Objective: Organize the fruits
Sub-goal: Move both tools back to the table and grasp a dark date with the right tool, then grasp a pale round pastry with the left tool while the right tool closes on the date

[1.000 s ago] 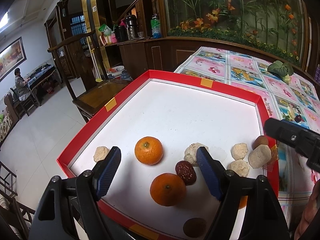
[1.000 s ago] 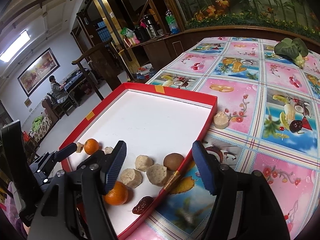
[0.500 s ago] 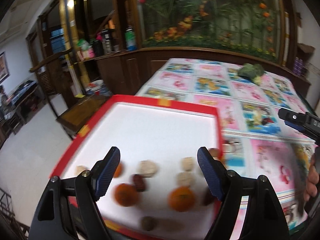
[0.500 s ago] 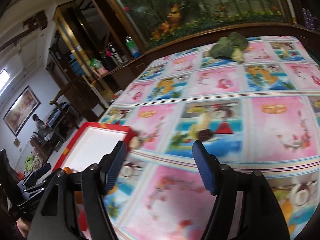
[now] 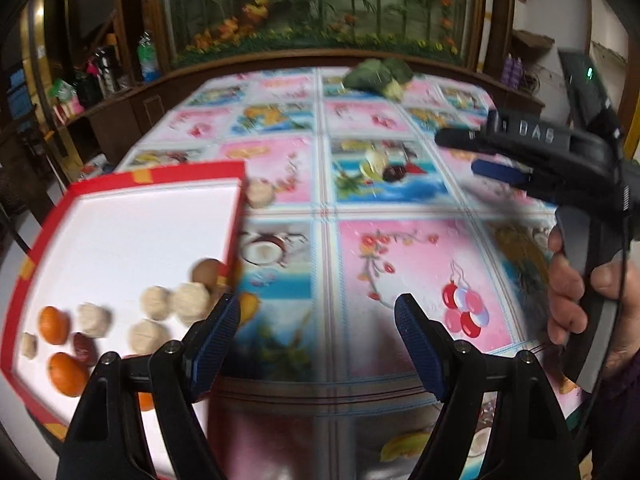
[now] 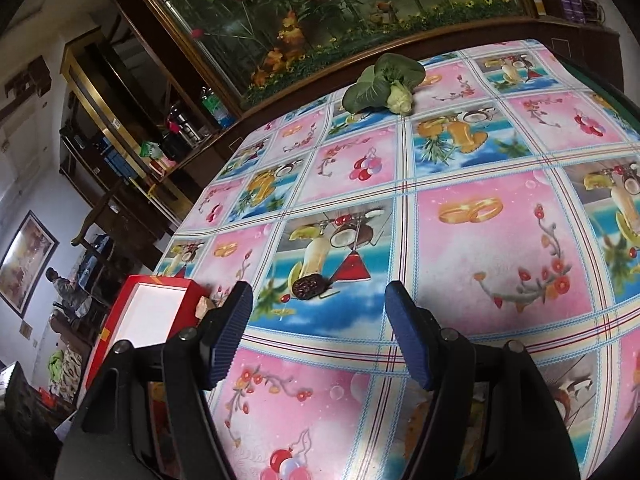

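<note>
A: Entry. Right gripper hangs over the counter, jaws spread wide, nothing between them. Left gripper likewise agape and empty, low over the oilcloth beside the red tray.

B: Target?

A: Most likely the dark date lying loose on the counter, ahead of the right gripper and slightly left of its centre line, well apart from the tray. A second stray, a pale round fruit, sits just outside the tray's far corner.

B: What's already in the tray?

A: Two oranges, another dark date, several pale lumps and a brown fruit, bunched at the near end. View is motion-blurred.

B: Handling estimate for the loose date?

A: Judged light, wrinkled skin, somewhat soft, so it should give under the pads rather than slip. It lies low and flat; fingers would need to come nearly to the cloth. Take it across the short axis, mid-body. Gentle squeeze; hard closure may squash it.

B: Risk?

A: The glossy cloth may let it skid ahead of one finger.
</note>
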Available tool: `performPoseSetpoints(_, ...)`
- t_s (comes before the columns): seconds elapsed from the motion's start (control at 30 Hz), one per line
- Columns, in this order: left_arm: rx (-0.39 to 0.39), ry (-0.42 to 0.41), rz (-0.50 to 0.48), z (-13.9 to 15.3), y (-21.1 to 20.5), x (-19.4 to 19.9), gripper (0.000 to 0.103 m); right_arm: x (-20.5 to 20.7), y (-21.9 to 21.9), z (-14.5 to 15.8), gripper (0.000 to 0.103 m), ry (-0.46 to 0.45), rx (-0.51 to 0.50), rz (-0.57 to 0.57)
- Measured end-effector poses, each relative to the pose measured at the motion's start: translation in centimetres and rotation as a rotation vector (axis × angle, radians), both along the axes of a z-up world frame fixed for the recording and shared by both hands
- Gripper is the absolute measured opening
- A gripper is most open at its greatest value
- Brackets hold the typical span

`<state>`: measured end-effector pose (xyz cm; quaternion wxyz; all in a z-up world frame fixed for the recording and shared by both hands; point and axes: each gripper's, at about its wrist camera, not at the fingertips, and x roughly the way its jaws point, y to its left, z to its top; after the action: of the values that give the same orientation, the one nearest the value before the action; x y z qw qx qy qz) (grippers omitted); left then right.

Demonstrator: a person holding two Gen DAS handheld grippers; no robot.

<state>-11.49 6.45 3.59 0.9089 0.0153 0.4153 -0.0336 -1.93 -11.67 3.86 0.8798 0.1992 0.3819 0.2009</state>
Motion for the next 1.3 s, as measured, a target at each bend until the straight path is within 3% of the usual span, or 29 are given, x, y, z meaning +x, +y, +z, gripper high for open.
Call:
performPoseSetpoints(0.3,-0.047,-0.009,0.044,-0.7,1.8,2.1,0.08,2.1,2.8,-1.0,0.07,0.033,-0.031,0.068)
performPoseSetpoints(0.43,-0.071,-0.004,0.07,-0.7,2.7,3.8,0.08,2.9,5.4,-1.6,0.07,0.034,-0.155,0.103)
performPoseSetpoints(0.5,-0.105,-0.01,0.093,-0.6,3.6,4.6,0.08,3.3,6.2,-2.0,0.066,0.036,-0.203,0.114)
performPoseSetpoints(0.67,-0.104,0.002,0.158,-0.5,4.6,6.7,0.08,3.3,6.7,-2.5,0.049,0.039,-0.284,0.125)
performPoseSetpoints(0.83,-0.083,0.005,0.212,-0.5,4.8,8.9,0.08,3.8,5.5,-2.6,0.036,0.07,-0.248,0.104)
performPoseSetpoints(1.03,-0.054,0.054,0.193,-2.0,4.0,11.0,0.071,3.9,5.2,-2.5,0.036,0.092,-0.21,0.097)
performPoseSetpoints(1.1,0.006,0.039,0.181,-2.2,3.5,11.2,0.067,3.9,5.1,-2.5,0.036,0.092,-0.21,0.098)
performPoseSetpoints(1.3,-0.004,0.036,0.168,-2.2,3.4,11.5,0.06,4.0,4.5,-2.5,0.034,0.113,-0.174,0.079)
